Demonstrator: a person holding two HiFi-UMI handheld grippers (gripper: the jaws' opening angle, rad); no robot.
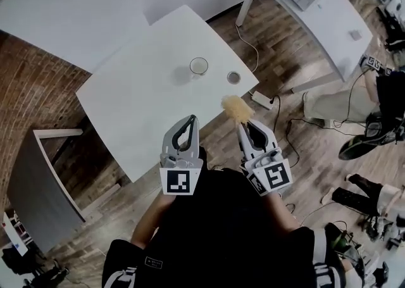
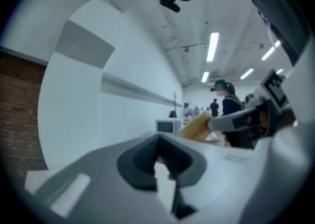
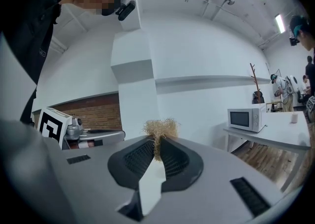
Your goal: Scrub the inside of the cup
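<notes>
Head view: left gripper [image 1: 188, 121] has jaws pressed together, empty; right gripper [image 1: 243, 127] pinches scrub brush [image 1: 236, 108]; cup [image 1: 199, 66] stands on table [image 1: 139, 90], well ahead of both. Left gripper view: jaws meet, nothing btwn. Right gripper view: brush pokes past tips. Best approach, imo: left spreads, steadies cup, then brush goes in straight.

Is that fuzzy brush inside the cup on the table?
No, the brush sits in the right gripper, well short of the cup.
</notes>
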